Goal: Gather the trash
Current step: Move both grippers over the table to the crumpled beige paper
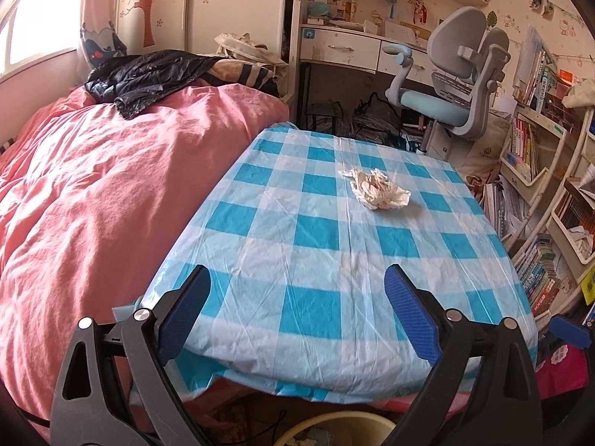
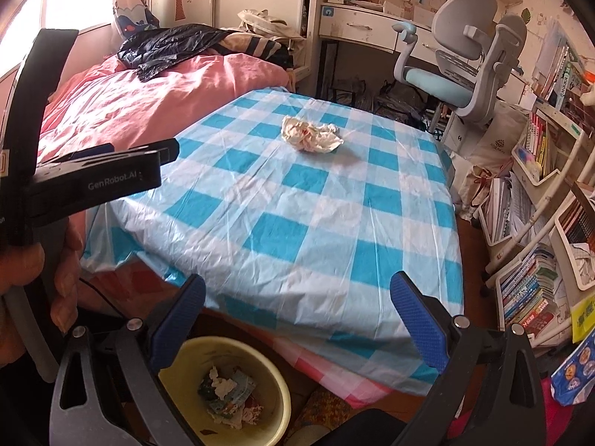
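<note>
A crumpled white paper wad [image 1: 376, 188] with red marks lies on the far half of the blue-and-white checked table [image 1: 319, 260]; it also shows in the right wrist view [image 2: 310, 135]. My left gripper [image 1: 297, 293] is open and empty over the table's near edge, well short of the wad. My right gripper [image 2: 297, 301] is open and empty at the near edge too. A yellow bin [image 2: 275, 383] with paper scraps stands on the floor under the right gripper; its rim shows in the left wrist view [image 1: 334, 427]. The left gripper's body [image 2: 96, 178] shows at the left of the right wrist view.
A bed with a pink duvet [image 1: 93, 200] and a black bag [image 1: 148, 74] borders the table on the left. A grey-blue desk chair [image 1: 457, 89] and a desk stand beyond it. Bookshelves [image 1: 539, 230] crowd the right side.
</note>
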Demonstrator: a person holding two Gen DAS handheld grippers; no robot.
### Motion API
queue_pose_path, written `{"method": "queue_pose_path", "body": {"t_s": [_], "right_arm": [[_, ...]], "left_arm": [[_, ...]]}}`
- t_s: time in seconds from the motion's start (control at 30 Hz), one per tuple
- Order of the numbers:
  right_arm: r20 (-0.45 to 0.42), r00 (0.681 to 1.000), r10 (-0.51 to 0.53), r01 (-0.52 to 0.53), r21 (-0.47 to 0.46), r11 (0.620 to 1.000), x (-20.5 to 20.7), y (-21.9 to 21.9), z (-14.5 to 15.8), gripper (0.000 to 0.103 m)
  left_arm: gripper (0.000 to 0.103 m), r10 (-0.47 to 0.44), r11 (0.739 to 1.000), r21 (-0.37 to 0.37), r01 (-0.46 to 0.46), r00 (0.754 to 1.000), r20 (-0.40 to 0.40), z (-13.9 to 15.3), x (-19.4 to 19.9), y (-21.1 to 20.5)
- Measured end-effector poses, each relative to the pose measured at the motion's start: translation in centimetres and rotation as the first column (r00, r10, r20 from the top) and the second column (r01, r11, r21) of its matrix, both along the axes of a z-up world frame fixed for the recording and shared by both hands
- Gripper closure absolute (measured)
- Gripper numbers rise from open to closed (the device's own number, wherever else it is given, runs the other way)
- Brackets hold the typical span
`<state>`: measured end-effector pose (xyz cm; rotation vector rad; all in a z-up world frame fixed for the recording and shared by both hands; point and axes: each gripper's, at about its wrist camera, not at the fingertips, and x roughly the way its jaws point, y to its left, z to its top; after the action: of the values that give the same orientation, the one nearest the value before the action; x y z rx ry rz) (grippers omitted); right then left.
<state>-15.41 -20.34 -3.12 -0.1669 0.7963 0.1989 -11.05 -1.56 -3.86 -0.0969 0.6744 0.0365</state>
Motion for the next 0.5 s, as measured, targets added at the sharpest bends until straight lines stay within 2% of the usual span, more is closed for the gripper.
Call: {"method": "queue_pose_path", "body": {"t_s": [0.33, 0.5], "right_arm": [[-0.028, 1.0, -0.015, 0.017, 0.06, 0.998, 6.2, -1.1, 0.6, 0.008], [-0.019, 1.0, -0.014, 0.015, 0.032, 0.999, 9.2, -1.2, 0.7, 0.008]], "left_arm": [[0.012, 0.003, 0.999, -0.031, -0.004, 0.999, -0.034, -0.5, 5.4, -0.5], [0.011, 0.001, 0.999, -0.038, -0.002, 1.0, -0.02, -0.3, 8.3, -0.9]]}}
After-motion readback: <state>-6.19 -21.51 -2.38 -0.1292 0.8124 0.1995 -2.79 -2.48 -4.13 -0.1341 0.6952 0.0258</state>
